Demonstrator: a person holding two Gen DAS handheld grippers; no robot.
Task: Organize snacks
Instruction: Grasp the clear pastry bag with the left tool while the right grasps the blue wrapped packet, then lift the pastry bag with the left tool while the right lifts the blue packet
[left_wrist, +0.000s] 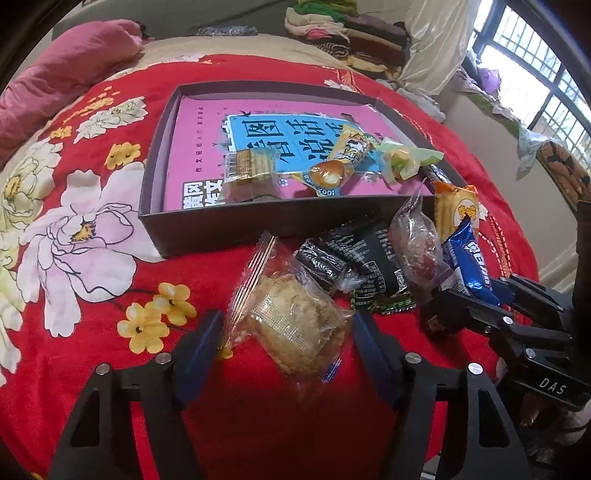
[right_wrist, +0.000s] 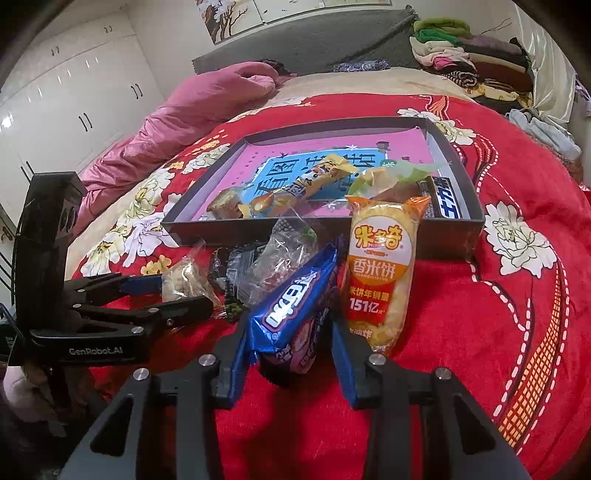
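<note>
Left gripper (left_wrist: 286, 341) open astride the clear-wrapped crumbly pastry (left_wrist: 291, 321); right gripper (right_wrist: 286, 350) open around the blue foil biscuit packet (right_wrist: 295, 306); close gently, then lift toward the shallow dark cardboard box (left_wrist: 236, 221) at twelve o'clock.

Orange rice-cracker packet (right_wrist: 380, 273): "米多奇", "香米饼", "151亿". Left gripper (right_wrist: 177, 295) body marked "GenRobot.AI"; right gripper (left_wrist: 476, 306) body marked "DAS". Yellow snack wrapper (left_wrist: 340, 162) in the box shows "100", upside down.

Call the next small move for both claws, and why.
Probably close both. The left claw straddles the clear-wrapped pastry and the right claw straddles the blue cookie pack, jaws open, neither gripped. Both snacks lie outside the box, where other snacks already sit.
</note>
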